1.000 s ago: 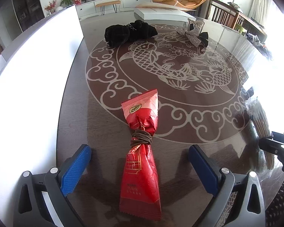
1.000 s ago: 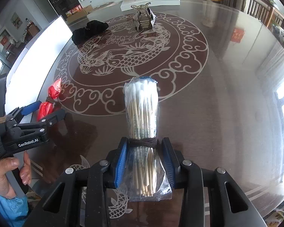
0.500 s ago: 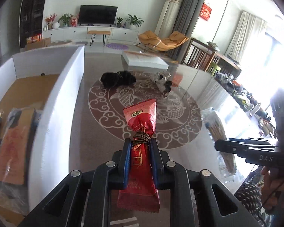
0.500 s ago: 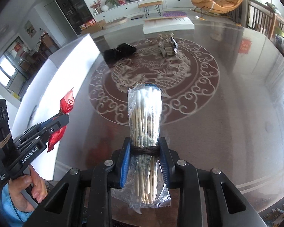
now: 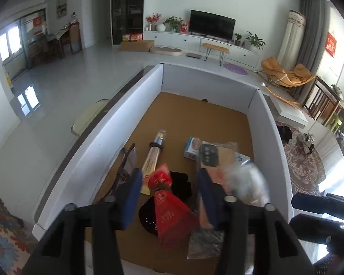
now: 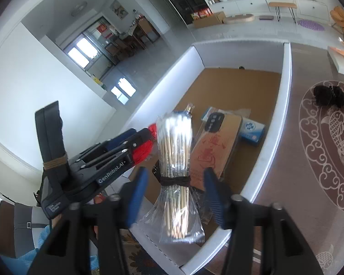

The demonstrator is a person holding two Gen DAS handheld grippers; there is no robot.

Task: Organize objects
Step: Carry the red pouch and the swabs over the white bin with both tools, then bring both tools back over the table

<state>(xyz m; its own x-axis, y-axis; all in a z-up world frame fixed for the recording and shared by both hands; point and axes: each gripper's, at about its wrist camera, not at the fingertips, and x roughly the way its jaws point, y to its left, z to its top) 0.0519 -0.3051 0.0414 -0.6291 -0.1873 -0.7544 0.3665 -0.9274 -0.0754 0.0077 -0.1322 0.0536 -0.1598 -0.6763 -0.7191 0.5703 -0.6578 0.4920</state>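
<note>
Blue pads line both pairs of fingers, and both pairs stand apart: the left gripper (image 5: 167,190) has its fingers spread on either side of the red foil packet (image 5: 169,208), which hangs loose between them over the box, and the right gripper (image 6: 174,188) is likewise open around the bagged bundle of cotton swabs (image 6: 175,171), tied at its waist with dark cord and blurred as if dropping. Both things look just released above the white-walled cardboard box (image 5: 117,133). Inside it lie a phone case (image 6: 217,146) printed with red characters too small to read, a blue-and-white carton (image 6: 252,130), a slim tube in wrap (image 5: 154,153), a pair of glasses (image 5: 126,162) and a dark pouch (image 5: 181,185). So most of the sorting seems done; out on the patterned surface (image 6: 309,160) a black cloth bundle (image 6: 330,95) and a glittery bow (image 5: 306,141) remain. The left gripper's side reads "GenRobot.AI".
</note>
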